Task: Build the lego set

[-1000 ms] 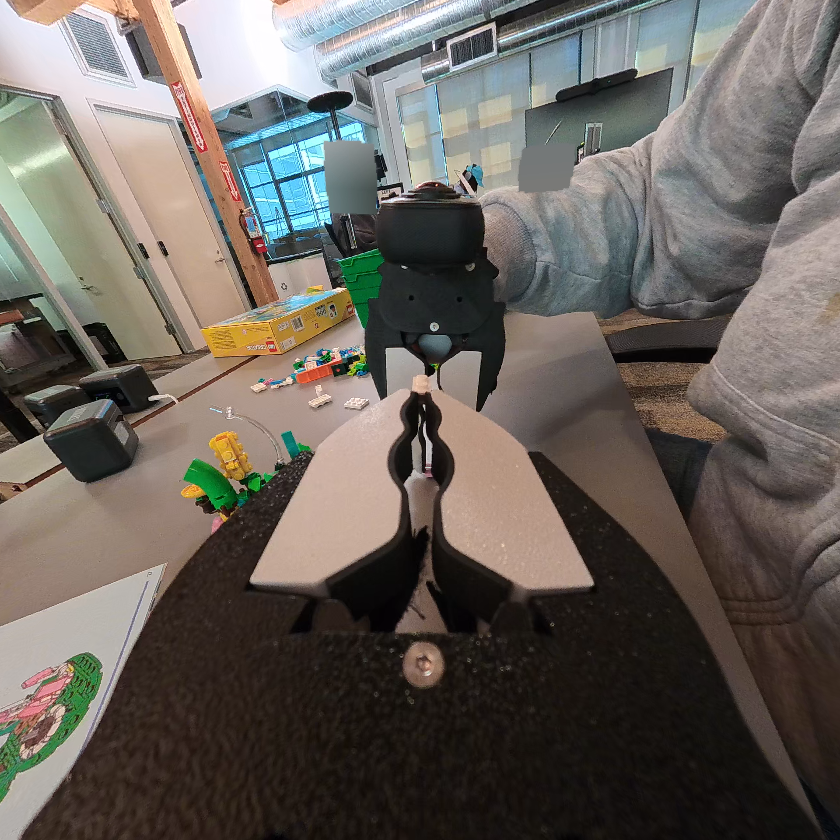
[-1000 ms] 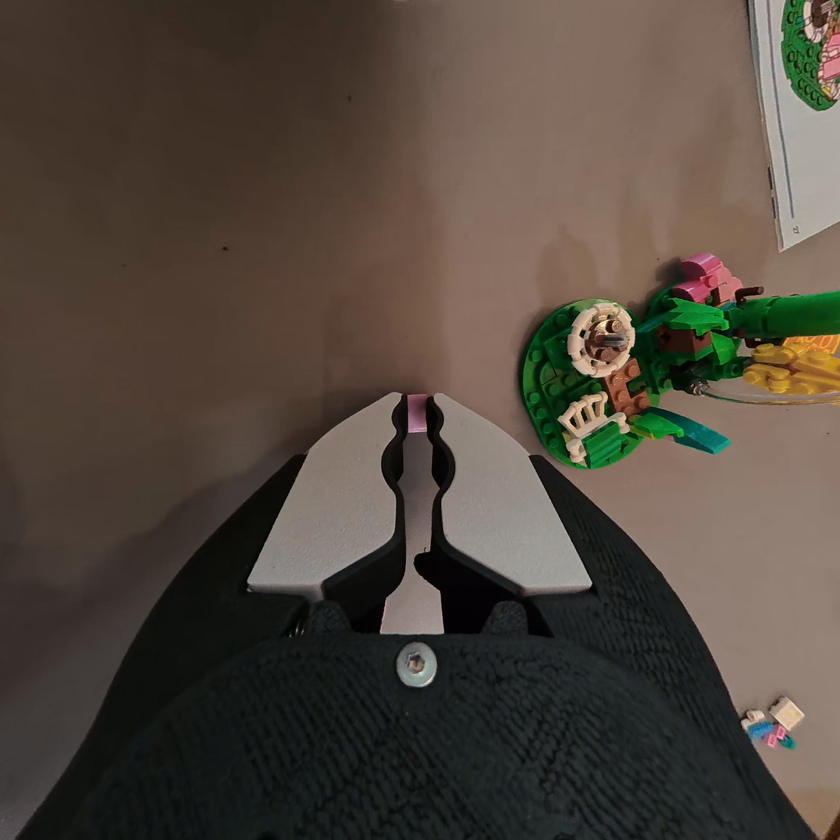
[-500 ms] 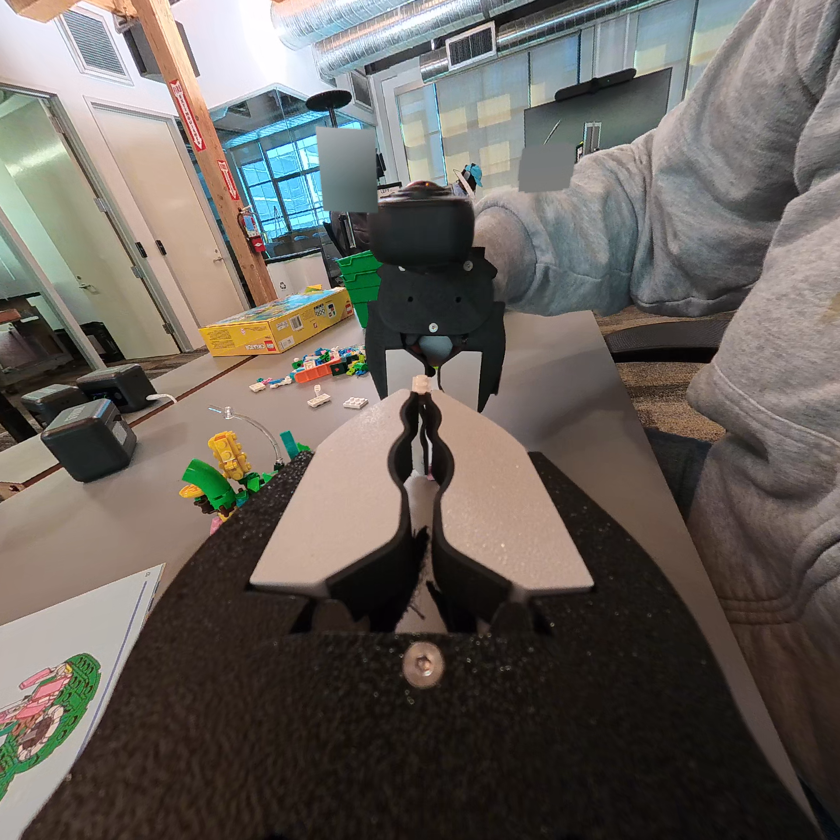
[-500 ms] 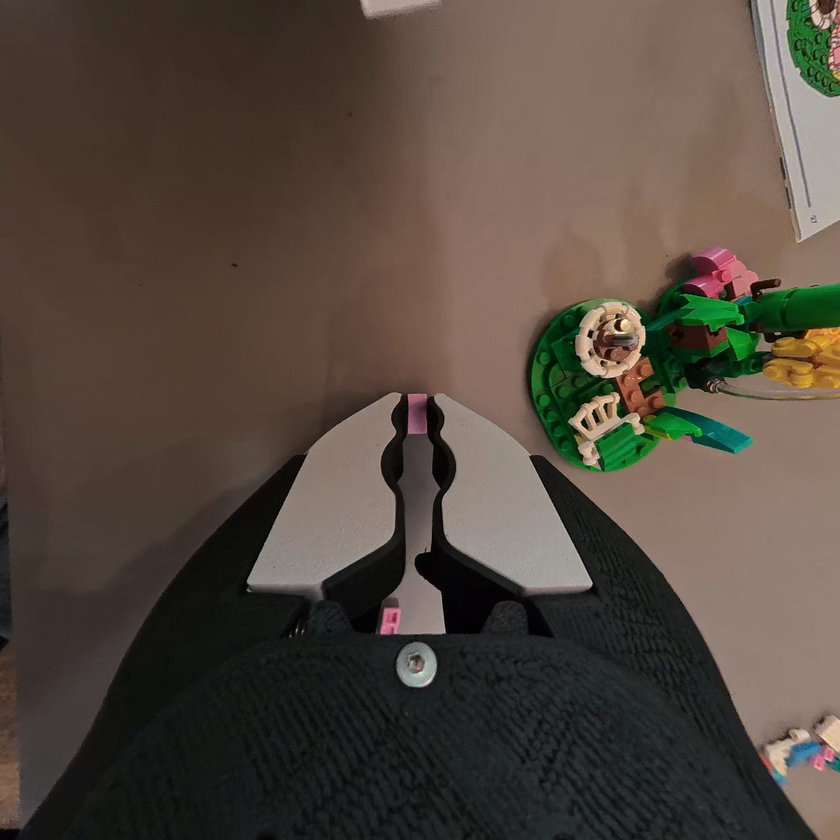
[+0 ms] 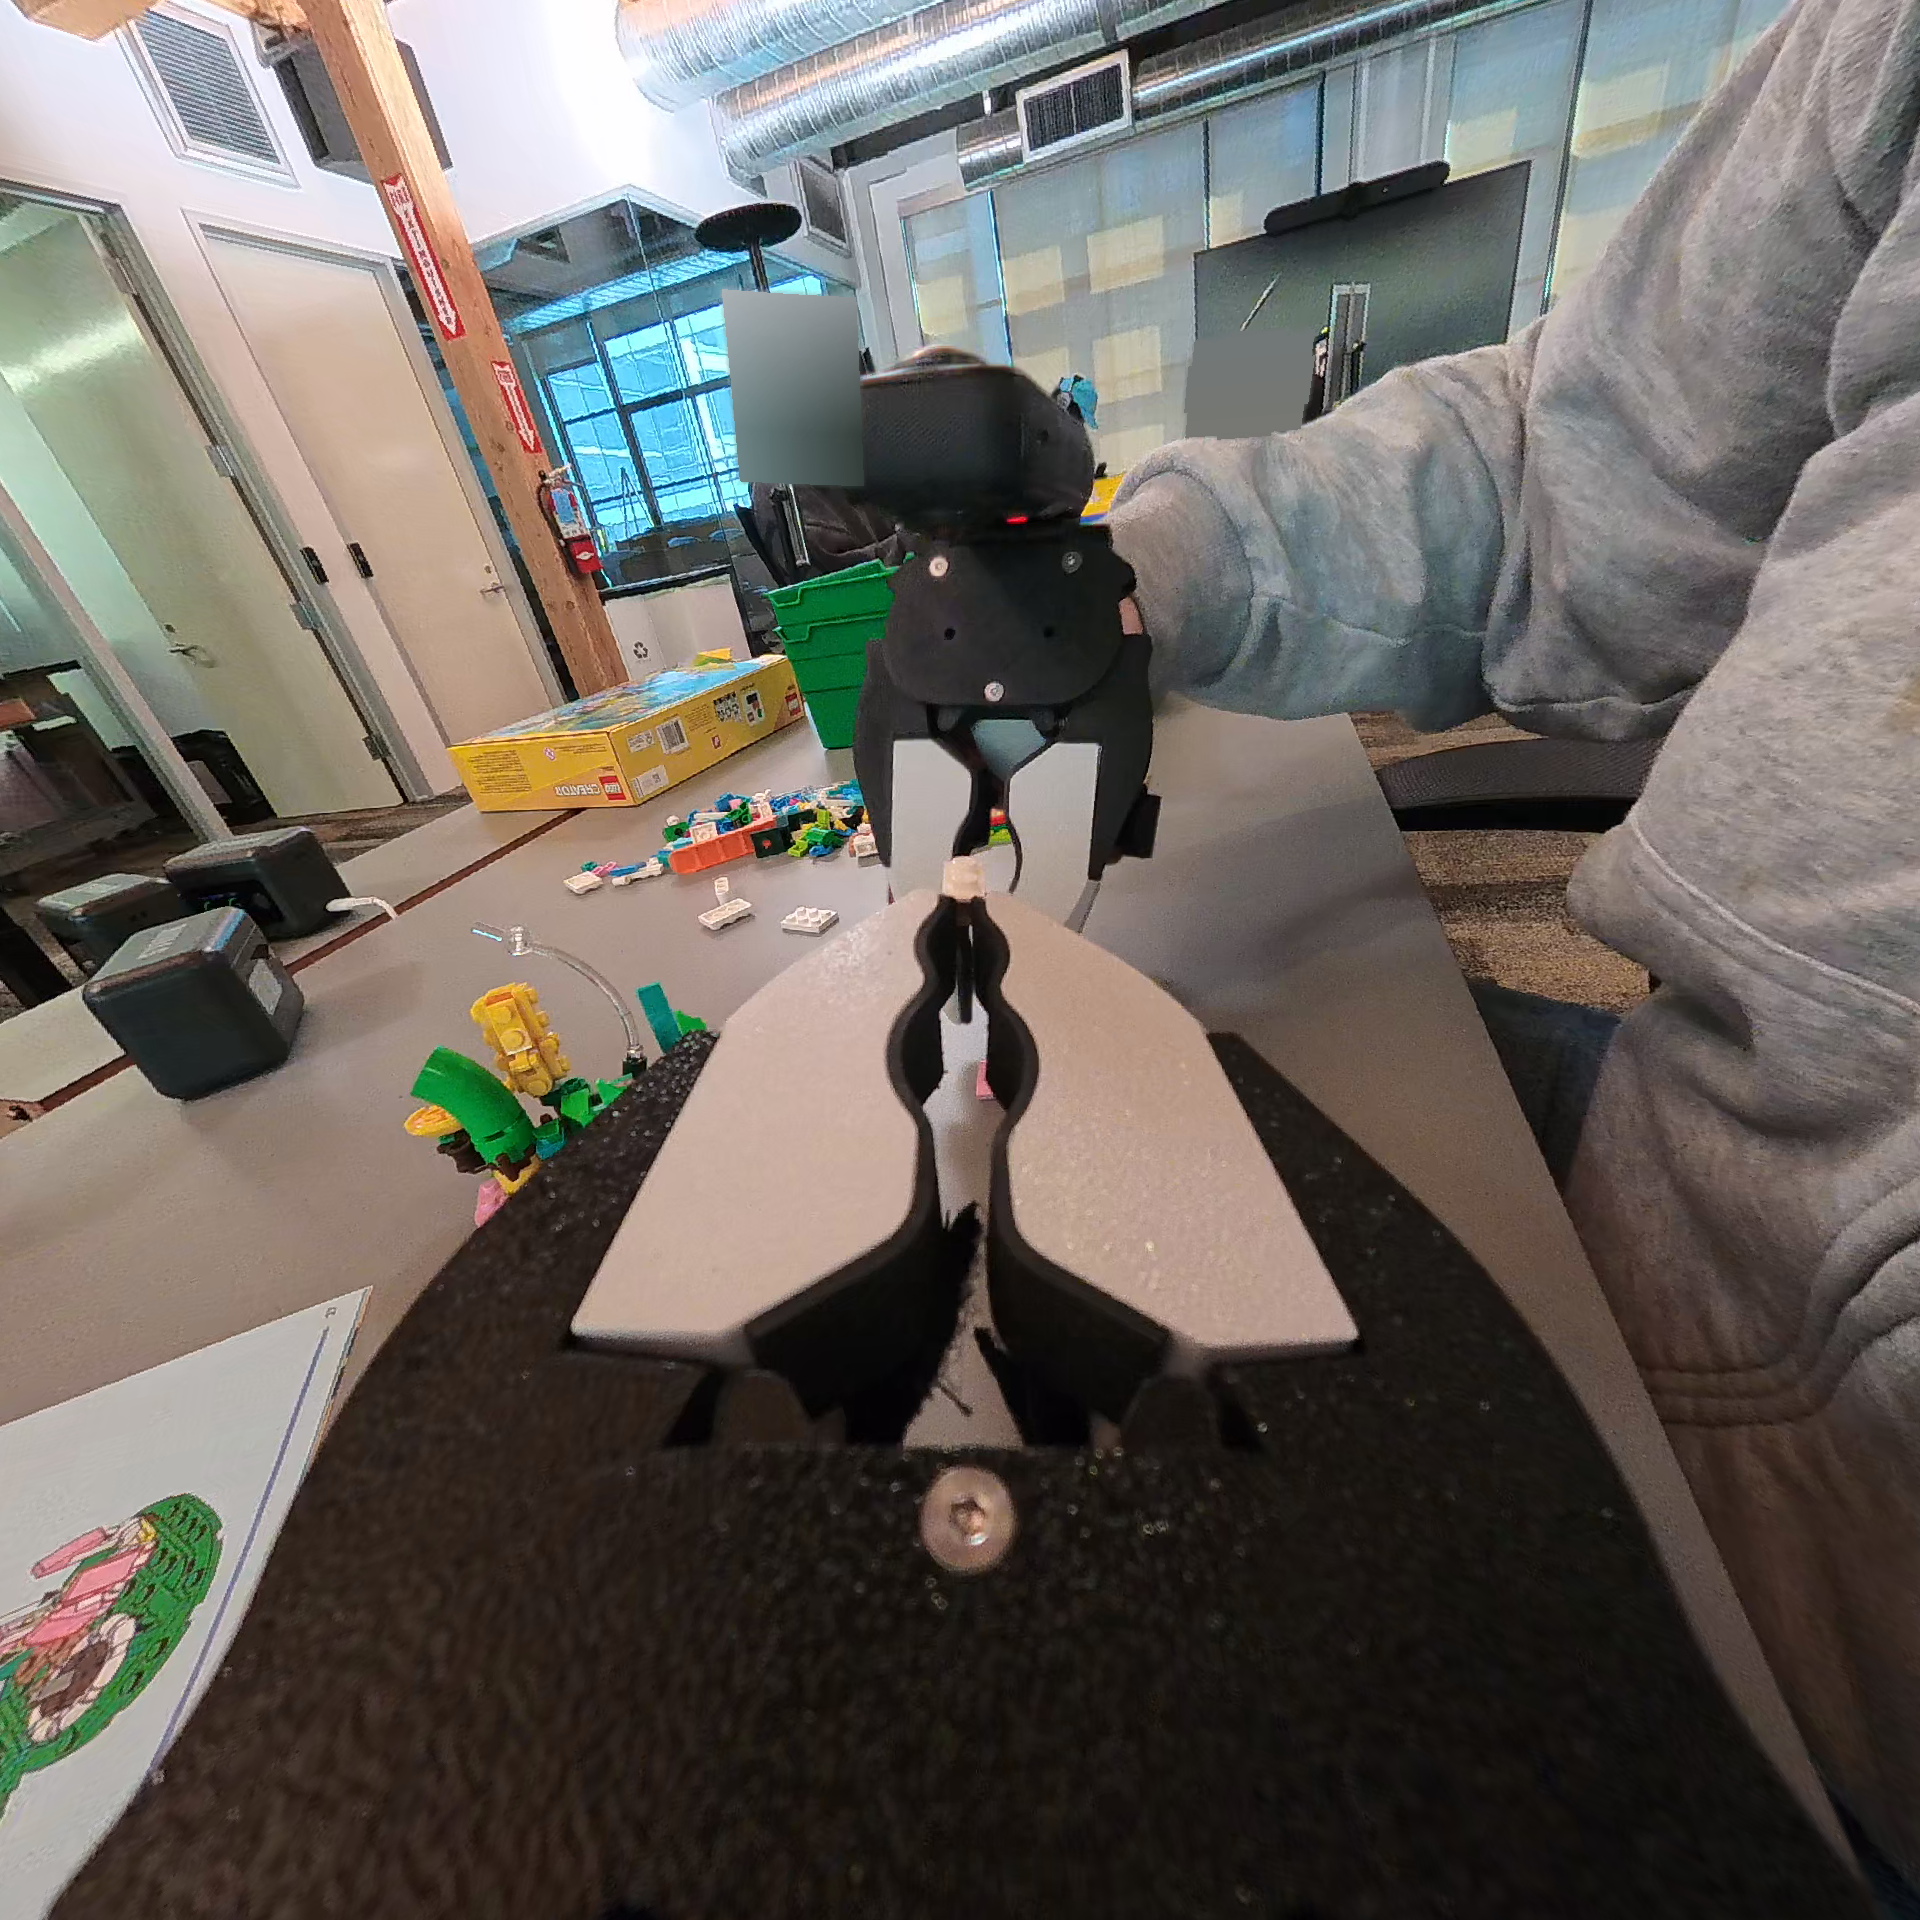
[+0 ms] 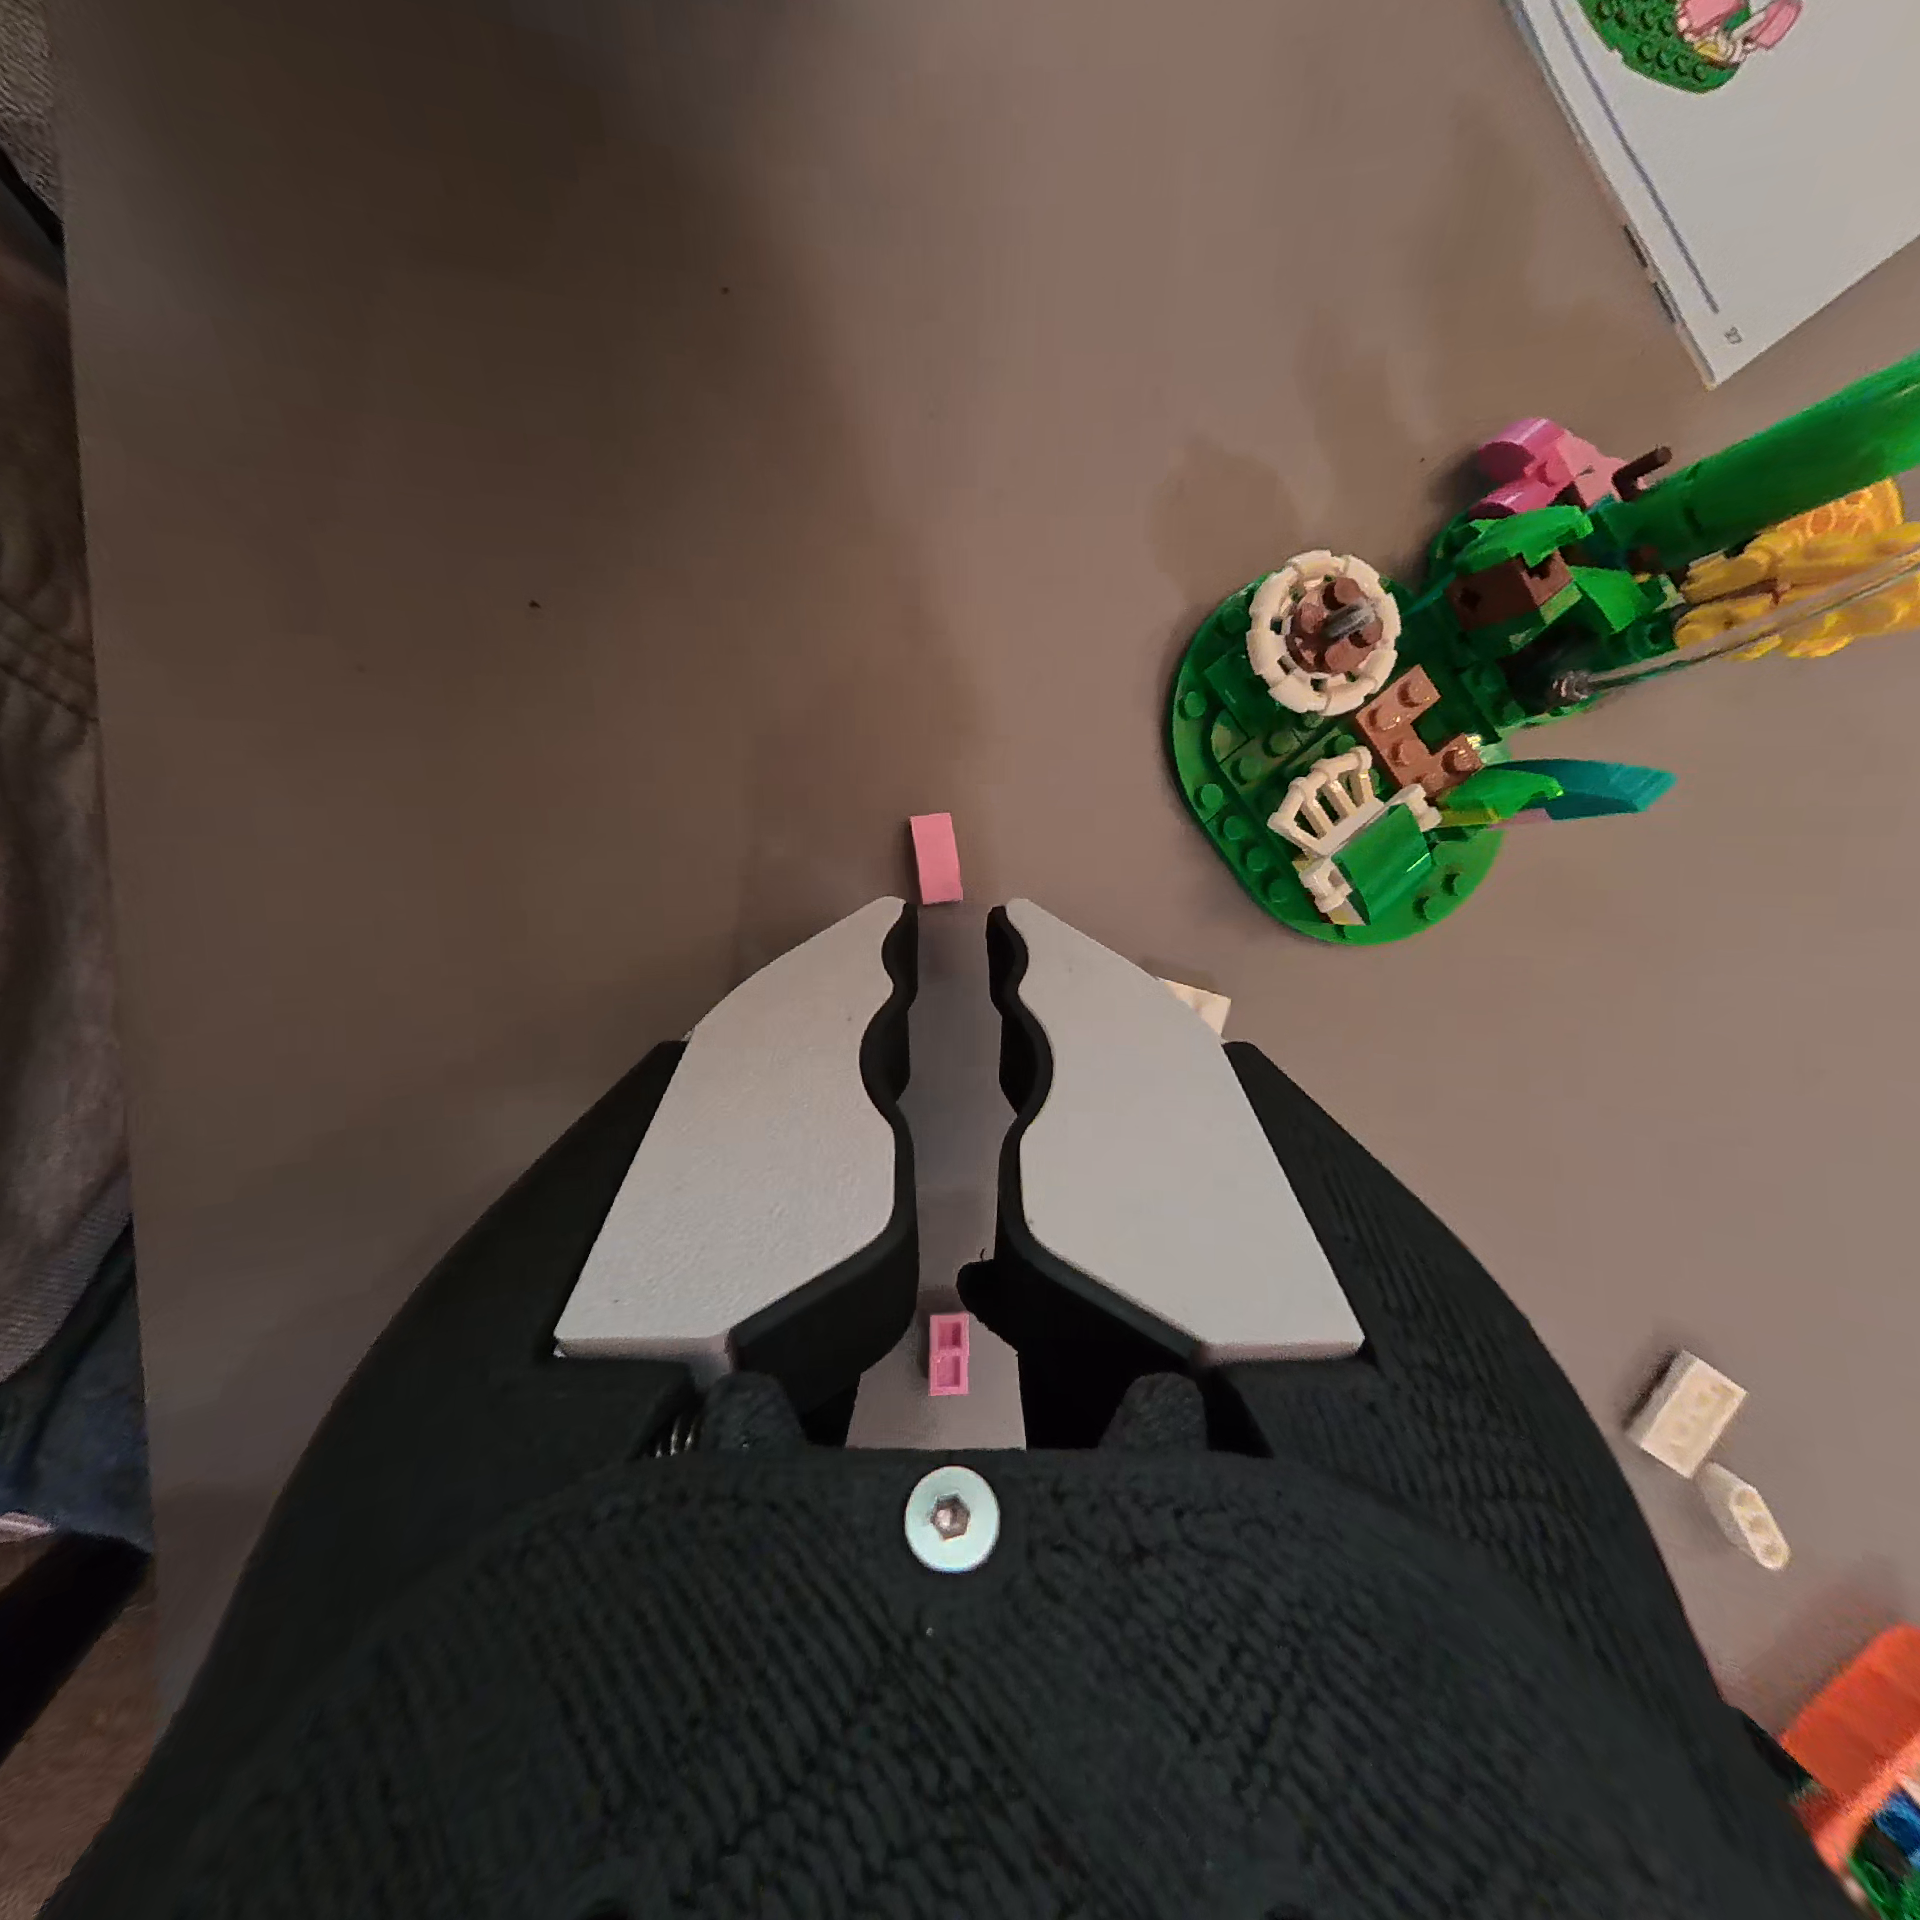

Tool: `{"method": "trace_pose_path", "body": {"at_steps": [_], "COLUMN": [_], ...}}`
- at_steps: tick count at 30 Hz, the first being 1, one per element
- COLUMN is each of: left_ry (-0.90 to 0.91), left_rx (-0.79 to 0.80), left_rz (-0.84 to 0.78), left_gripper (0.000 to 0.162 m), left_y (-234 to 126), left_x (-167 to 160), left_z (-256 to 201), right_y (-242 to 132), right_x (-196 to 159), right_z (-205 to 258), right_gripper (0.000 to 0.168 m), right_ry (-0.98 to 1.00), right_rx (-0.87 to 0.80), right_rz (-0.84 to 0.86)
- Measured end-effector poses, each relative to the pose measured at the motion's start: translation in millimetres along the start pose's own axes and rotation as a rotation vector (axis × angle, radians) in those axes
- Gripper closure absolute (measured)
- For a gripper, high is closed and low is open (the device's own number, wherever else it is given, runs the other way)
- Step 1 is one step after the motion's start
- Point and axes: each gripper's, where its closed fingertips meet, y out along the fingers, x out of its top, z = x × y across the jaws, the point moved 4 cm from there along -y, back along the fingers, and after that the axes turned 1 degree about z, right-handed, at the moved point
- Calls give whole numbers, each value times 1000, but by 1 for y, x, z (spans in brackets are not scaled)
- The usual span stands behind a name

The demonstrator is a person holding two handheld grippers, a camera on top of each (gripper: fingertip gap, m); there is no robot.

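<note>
Two grippers: left gripper (image 5: 962,914), right gripper (image 6: 945,914). Two pink bricks: one (image 6: 935,858) just beyond the right jaws, one (image 6: 950,1352) on the table below their base. One white piece (image 5: 962,879) at the left jaw tips. One model (image 6: 1351,758) right of the right jaws. One booklet (image 6: 1766,156). Two white bricks (image 6: 1685,1411) at lower right. One yellow box (image 5: 623,748), three black units (image 5: 192,1003) and one brick pile (image 5: 748,826) left of the left jaws.

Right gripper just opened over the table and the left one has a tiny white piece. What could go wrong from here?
1. The pink brick lies loose just beyond the open right gripper; a nudge could push it away.
2. The left gripper pinches the small white piece only at its tips, so it might slip out.
3. A second pink brick sits under the right gripper, easily overlooked.
</note>
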Motion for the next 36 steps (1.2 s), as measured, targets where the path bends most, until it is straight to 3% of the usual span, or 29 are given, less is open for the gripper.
{"method": "trace_pose_path", "body": {"at_steps": [1,12,20,26,36], "left_ry": [-1,-1,-2,-2,-1], "left_rx": [0,-2,-4,-5,-4], "left_rz": [0,0,0,0,0], "left_gripper": [160,160,160,160,160], "left_y": [0,0,0,0,0], "left_x": [0,-1,-1,-1,-1], "left_z": [0,0,0,-1,-1], "right_y": [1,9,10,6,15], "right_x": [0,-1,5,-1,12], "right_z": [0,1,17,2,23], "right_gripper": [156,156,156,155,155], "right_ry": [5,-1,9,50,30], "right_rx": [5,39,152,80,162], "right_rz": [-4,11,-7,0,-58]}}
